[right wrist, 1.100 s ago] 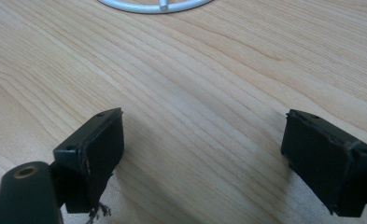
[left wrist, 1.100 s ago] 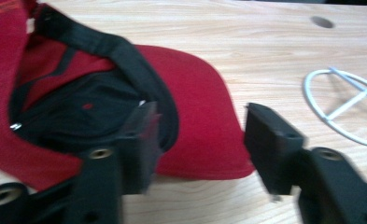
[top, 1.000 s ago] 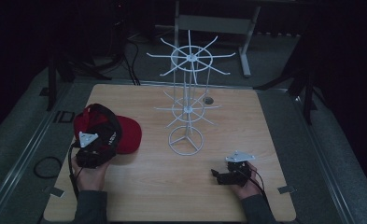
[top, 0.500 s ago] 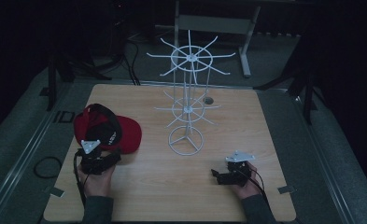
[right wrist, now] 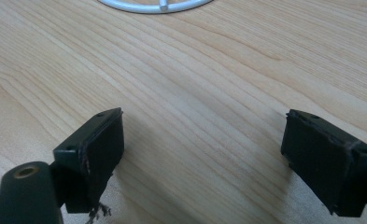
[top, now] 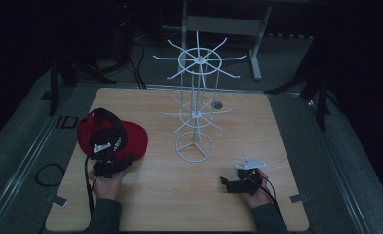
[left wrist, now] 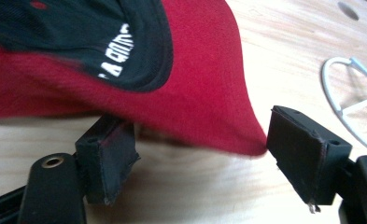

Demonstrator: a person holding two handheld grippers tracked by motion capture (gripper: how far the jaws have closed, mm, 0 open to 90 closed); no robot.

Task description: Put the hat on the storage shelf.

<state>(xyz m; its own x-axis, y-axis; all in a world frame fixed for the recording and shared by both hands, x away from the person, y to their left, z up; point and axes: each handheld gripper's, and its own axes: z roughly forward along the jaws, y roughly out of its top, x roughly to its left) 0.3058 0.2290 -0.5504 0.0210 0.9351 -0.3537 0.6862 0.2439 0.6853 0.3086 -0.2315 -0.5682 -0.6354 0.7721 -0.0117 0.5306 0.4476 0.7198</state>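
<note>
A pale wooden tabletop [top: 277,126] with rounded corners carries everything here, set on a dark grey floor. Near its middle stands a tall white wire display rack [top: 197,112] with two tiers of spoked hooks and a ring-shaped base [left wrist: 354,102]. To the left of the rack lies a red baseball cap with a black inner lining and white lettering [top: 112,136], resting upside-down on the tabletop with its brim towards the person. The left gripper [top: 112,165] sits low at the cap's near edge; in the left gripper view the red brim [left wrist: 204,93] reaches in between the jaws, its tip just beside the right jaw, while the left jaw sits under the brim's edge. These jaws have just been opening and stand wide, with no pad pressing on the cloth. The right gripper [top: 241,183] rests well apart from the cap, near the tabletop's front right, its jaws wide apart over bare wood, with the rack's base ring [right wrist: 158,4] ahead of them.
</note>
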